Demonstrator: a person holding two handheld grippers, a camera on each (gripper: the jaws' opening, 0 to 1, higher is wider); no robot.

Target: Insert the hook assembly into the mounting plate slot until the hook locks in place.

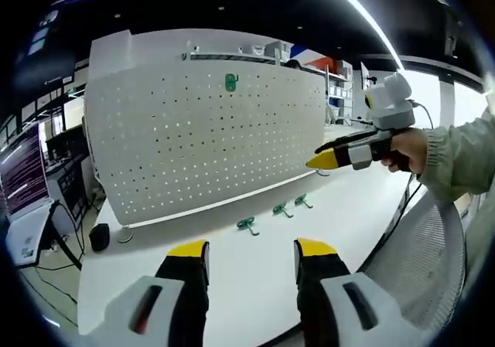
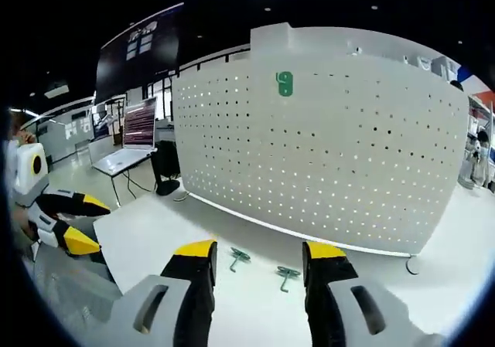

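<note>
Pegboard (image 1: 205,142): carrying one green hook (image 1: 230,82) at 12 o'clock
Table (image 1: 255,270): holding three loose hooks (image 1: 247,224), awaiting insertion
Left gripper (image 1: 251,258): hovering spread, empty
Right gripper (image 2: 259,260): hovering spread, empty

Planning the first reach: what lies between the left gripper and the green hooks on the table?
In the left gripper view, only bare white table lies between the left gripper and the nearest green hook.

Open-plan lab or workshop hall. Dark ceiling with a long strip light (image 1: 363,11). White work surface (image 1: 255,262) carrying an upright white pegboard (image 1: 209,138). Shelving with boxes (image 1: 313,57) behind it. Side desk with an open laptop (image 2: 128,142); another lit monitor (image 1: 23,173) with cables trailing to the floor. Mesh-backed office chair (image 1: 421,262).
</note>
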